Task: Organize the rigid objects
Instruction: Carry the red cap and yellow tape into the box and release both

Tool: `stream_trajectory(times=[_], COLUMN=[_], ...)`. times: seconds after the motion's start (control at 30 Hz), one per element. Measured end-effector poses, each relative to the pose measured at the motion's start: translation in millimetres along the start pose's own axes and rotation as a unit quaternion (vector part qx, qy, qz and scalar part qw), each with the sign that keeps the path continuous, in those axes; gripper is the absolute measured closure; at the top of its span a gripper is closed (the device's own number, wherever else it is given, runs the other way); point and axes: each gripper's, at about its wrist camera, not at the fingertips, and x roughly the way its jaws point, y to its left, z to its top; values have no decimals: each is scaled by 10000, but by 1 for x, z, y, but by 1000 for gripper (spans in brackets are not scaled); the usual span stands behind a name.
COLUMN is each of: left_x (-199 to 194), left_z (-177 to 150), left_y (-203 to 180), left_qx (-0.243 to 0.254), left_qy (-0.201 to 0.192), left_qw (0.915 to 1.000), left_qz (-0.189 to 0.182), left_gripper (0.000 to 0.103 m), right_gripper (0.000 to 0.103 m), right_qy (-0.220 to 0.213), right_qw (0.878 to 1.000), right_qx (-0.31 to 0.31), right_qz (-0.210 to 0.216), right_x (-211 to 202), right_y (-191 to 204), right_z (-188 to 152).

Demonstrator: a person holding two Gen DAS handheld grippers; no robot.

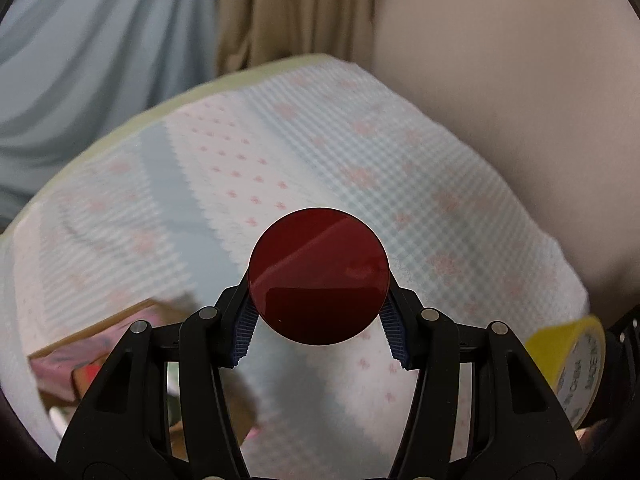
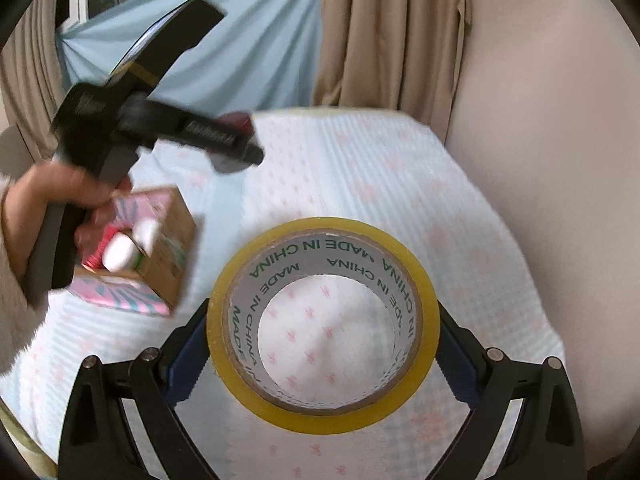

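Both loads in hand, clear above desk (image 2: 400, 168). Left hand-held gripper (image 1: 319, 320) clamped on red disc (image 1: 319, 276); right hand-held gripper (image 2: 322, 360) clamped on tape roll (image 2: 323, 325). Step: carry. Next, prob.: box (image 2: 160, 248), near left, needs lowering w/ aligned release.

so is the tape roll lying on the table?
No, the right tongs hold the tape roll up, cloth showing through its core.

A home room: draped curtains (image 2: 384, 32) behind a table under a patterned cloth (image 2: 360, 184).
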Motion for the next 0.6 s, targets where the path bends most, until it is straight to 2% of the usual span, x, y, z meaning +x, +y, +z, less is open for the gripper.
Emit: stream_trajectory(times=[0.3,0.47,0.6], left_x=[-118,-159,-175], left_z=[-31,-59,-84], left_y=[88,149,198], left_qx=[-546,-798,-979], left_qy=[-351,-357,-246], left_qw=[9977,9956,9938], left_qz=[201,328,476], left_gripper=[52,52,52], right_gripper=[6,6,6], right_qy=[-152,-46,112], right_qw=[9995,9988,9970], right_qx=[206,331,501], right_qz=[208,359,584], right_x=[-54,-53,-39], right_y=[59,105,139], right_z=[69,98,118])
